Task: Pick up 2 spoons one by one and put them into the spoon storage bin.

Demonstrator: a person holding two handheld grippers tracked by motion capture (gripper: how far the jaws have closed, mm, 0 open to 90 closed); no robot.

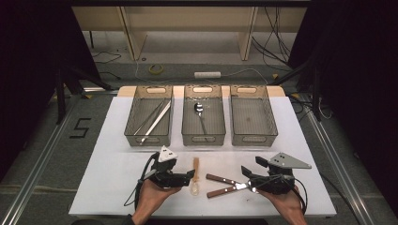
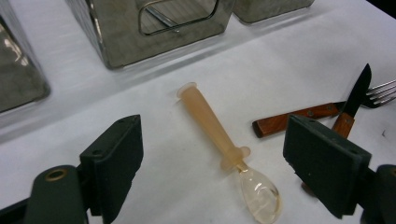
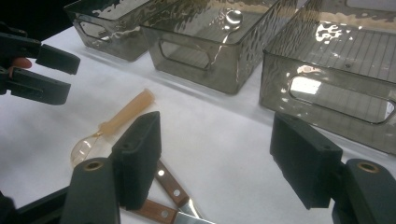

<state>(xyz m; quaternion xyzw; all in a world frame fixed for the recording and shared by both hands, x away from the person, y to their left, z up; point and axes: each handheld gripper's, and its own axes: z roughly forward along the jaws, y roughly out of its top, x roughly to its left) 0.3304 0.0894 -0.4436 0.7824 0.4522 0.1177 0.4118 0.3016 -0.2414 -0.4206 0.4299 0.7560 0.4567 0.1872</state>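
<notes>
A spoon with a peach handle and clear bowl (image 1: pixel 195 176) (image 2: pixel 219 140) (image 3: pixel 116 121) lies on the white table. My left gripper (image 1: pixel 190 175) (image 2: pixel 215 140) is open just left of it, its jaws spread wide with the spoon lying loose on the table ahead between them. Right of the spoon lie a wooden-handled knife (image 1: pixel 219 178) (image 2: pixel 357 88) and a wooden-handled fork (image 1: pixel 221 191) (image 2: pixel 292 120), crossing at their metal ends. My right gripper (image 1: pixel 246 178) (image 3: pixel 219 140) is open at those metal ends, holding nothing.
Three smoky plastic bins stand in a row behind. The left bin (image 1: pixel 131 117) holds long metal tongs, the middle bin (image 1: pixel 186 117) a metal spoon (image 1: pixel 199 110), the right bin (image 1: pixel 273 117) nothing. Bare table lies between bins and utensils.
</notes>
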